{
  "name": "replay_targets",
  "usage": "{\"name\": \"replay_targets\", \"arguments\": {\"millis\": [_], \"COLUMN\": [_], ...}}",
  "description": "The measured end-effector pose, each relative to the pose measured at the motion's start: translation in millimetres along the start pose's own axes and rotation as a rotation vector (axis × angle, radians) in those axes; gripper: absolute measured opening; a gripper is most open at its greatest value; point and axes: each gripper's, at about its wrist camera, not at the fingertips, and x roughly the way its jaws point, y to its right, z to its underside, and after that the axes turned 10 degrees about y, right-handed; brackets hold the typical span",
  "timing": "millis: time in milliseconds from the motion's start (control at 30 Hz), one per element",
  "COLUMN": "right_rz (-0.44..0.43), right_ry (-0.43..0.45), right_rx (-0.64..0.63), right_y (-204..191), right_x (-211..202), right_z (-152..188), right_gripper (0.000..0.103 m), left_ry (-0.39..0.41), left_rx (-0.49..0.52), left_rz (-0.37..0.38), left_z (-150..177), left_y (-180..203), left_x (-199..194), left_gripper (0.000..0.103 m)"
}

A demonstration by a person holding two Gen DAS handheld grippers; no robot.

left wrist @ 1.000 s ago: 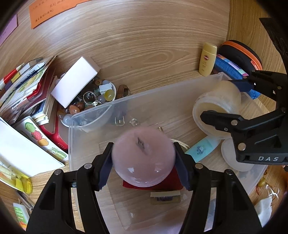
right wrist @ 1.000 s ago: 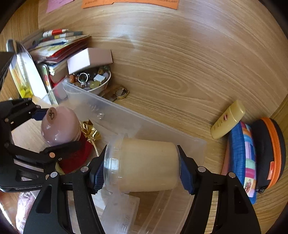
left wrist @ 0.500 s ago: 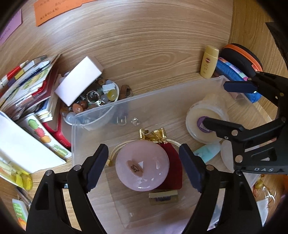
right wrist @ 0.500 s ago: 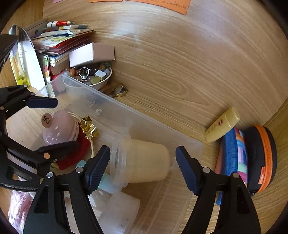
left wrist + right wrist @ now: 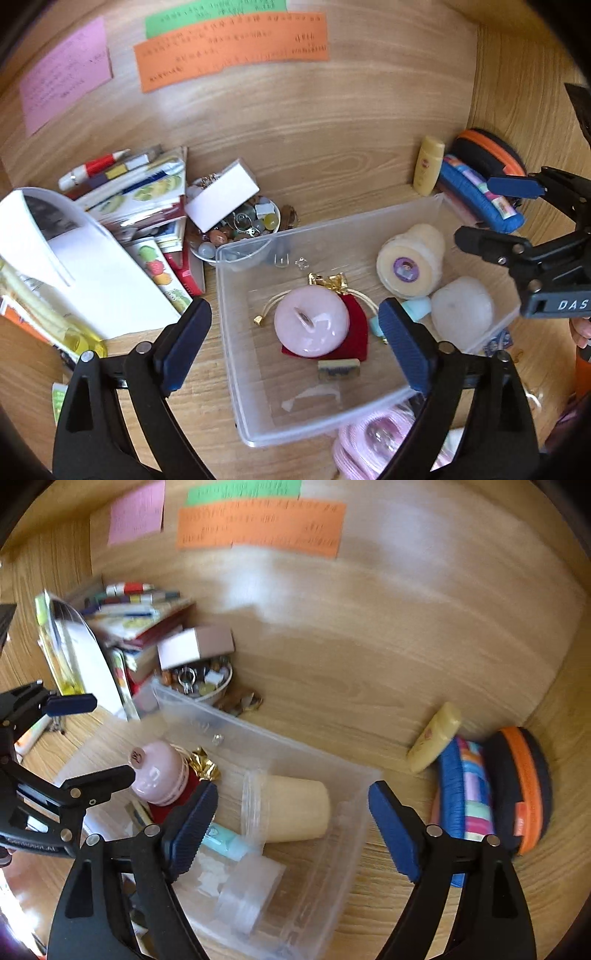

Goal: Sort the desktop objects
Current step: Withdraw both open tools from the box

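Pink jar (image 5: 311, 323) released into clear bin (image 5: 236, 332); glossy, round; both grippers' jaws opening, empty.

Round jar (image 5: 312, 323) and cup (image 5: 410, 264) inside bin (image 5: 236, 332), bowl (image 5: 236, 236) behind.

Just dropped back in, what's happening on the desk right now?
A person with a gripper in each hand is sorting desk clutter into the clear plastic bin. The left gripper is opening above the pink round jar, which sits in the bin on a red pouch. The right gripper is opening above the cream jar, which lies on its side in the bin. Neither gripper holds anything.
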Motion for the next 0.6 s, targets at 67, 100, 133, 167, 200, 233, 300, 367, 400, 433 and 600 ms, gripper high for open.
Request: {"name": "replay_targets", "arguments": {"millis": [67,100,133,167,200,233,300,367,400,433,600], "right_rz": [0.005,0.009,0.011,0.012,0.014,0.016,0.025,0.034,0.041,0.043,0.055], "right_ry": [0.018,0.032,0.042,0.054,0.070,0.075,0.099,0.114,0.134,0.143,0.167], "right_rx": [0.004,0.008,0.012,0.017,0.022,0.024,0.029,0.032,0.033,0.032,0.026], "right_y": [0,2,1,2,4,5,9,10,12,13,14], "right_x": [-8,-17,-23,-30,-42,-45,-60,-68,-77,-81,-98], "right_z": [-2,-2,-3,-3,-2,-1,2,4,8,9,21], "right_gripper": [0.082,0.082,0.083,0.083,0.083,0.083,0.086,0.095,0.095,0.095,0.095], "left_ry": [0.022,0.033,0.044,0.053,0.063,0.072,0.085,0.092,0.094,0.096,0.082], "left_rx": [-0.004,-0.005,-0.007,-0.009,-0.010,-0.010,-0.008,-0.009,-0.011,-0.015,-0.036], "left_rz": [-0.002,-0.002,-0.002,-0.001,0.001,0.001,-0.001,0.003,0.006,0.008,0.026], "left_z": [-1,-1,-1,-1,-1,-1,1,3,4,6,17], "left_y": [3,4,6,7,9,12,15,19,20,22,31], "left_x": [-11,-17,-23,-26,-31,-36,-45,-50,-52,-55,-59], "left_gripper": [0.095,0.095,0.096,0.096,0.097,0.097,0.098,0.098,0.098,0.098,0.098]}}
